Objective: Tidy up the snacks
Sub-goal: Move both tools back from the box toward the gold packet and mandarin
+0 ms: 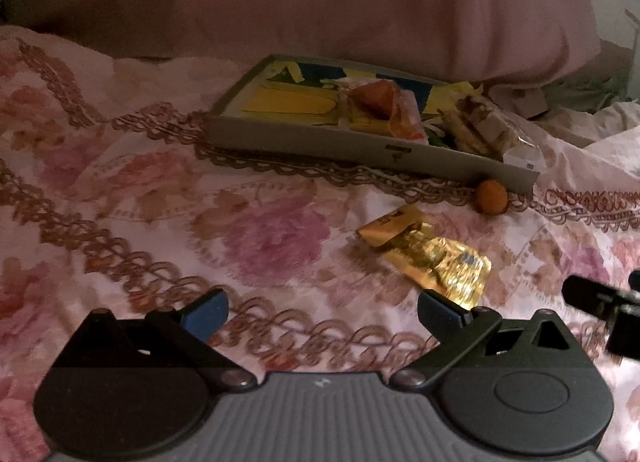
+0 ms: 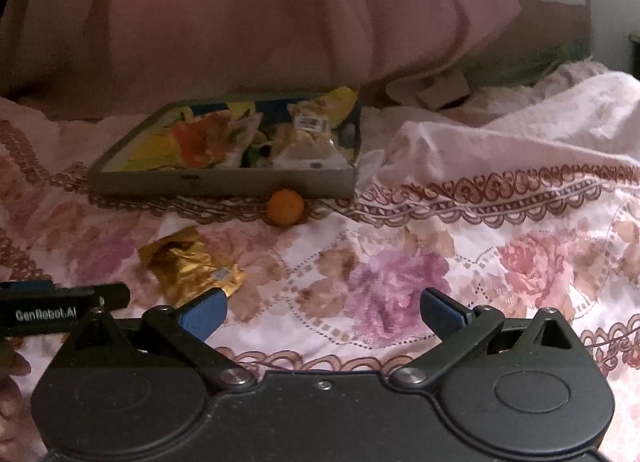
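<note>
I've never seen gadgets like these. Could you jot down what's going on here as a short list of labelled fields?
Setting: a bed with a floral bedspread and a pink pillow behind
Container: shallow grey box holding a few wrapped snacks
Loose items: gold wrapper and a small orange ball snack, both on the bedspread outside the box
Ball's position: right up against the box's front wall
Left gripper: jaws open, empty
Right gripper: jaws open, empty

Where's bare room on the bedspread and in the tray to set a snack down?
Free: the tray's yellow left end; bedspread left of the gold wrapper; bedspread right of the orange ball. Crowded: the tray's right half, heaped with packets, and the strip holding ball and wrapper.
</note>
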`<state>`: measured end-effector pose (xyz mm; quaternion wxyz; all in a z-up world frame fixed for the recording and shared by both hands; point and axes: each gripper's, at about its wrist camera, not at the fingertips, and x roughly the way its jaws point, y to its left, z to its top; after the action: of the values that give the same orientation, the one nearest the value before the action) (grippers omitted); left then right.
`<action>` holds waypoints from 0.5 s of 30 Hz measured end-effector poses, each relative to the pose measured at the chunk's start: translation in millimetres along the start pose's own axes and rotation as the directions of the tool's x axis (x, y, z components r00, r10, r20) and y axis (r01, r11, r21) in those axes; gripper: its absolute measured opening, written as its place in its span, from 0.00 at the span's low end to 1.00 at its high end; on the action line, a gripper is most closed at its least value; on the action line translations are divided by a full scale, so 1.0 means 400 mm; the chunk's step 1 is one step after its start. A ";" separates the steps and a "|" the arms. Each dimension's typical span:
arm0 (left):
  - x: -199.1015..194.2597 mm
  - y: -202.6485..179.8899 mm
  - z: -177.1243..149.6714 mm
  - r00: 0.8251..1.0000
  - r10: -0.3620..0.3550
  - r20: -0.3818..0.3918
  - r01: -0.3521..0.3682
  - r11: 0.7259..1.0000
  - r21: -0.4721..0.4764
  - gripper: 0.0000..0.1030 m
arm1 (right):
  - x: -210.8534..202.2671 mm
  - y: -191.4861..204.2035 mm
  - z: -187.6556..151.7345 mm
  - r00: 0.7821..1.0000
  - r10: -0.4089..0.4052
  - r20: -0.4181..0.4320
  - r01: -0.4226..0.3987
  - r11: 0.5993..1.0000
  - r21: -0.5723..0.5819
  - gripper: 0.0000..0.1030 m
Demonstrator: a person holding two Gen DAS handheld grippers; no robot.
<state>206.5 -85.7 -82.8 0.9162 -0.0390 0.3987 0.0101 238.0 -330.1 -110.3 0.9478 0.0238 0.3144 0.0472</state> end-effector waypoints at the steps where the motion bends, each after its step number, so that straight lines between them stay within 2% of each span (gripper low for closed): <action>1: 0.009 -0.005 0.005 1.000 -0.006 0.001 0.006 1.000 -0.002 1.00 | 0.008 -0.005 -0.001 1.000 -0.002 -0.004 0.002 1.000 0.005 0.99; 4: 0.033 -0.022 0.017 1.000 -0.015 0.009 0.015 1.000 -0.001 0.99 | 0.028 -0.020 0.004 1.000 -0.007 -0.010 0.007 1.000 0.028 0.99; 9: 0.073 -0.043 0.029 0.999 -0.036 -0.004 0.036 0.999 -0.009 0.99 | 0.057 -0.035 0.030 0.999 0.005 0.039 -0.007 0.999 0.042 0.99; 15: 0.093 -0.080 0.037 1.000 0.005 0.020 -0.005 1.000 0.025 0.99 | 0.118 -0.054 0.063 0.997 0.049 0.059 -0.055 0.995 0.089 0.99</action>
<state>244.2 -116.7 -98.0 0.9204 -0.0263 0.3899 0.0078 292.4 -347.0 -119.6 0.9528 0.0763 0.2884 0.0569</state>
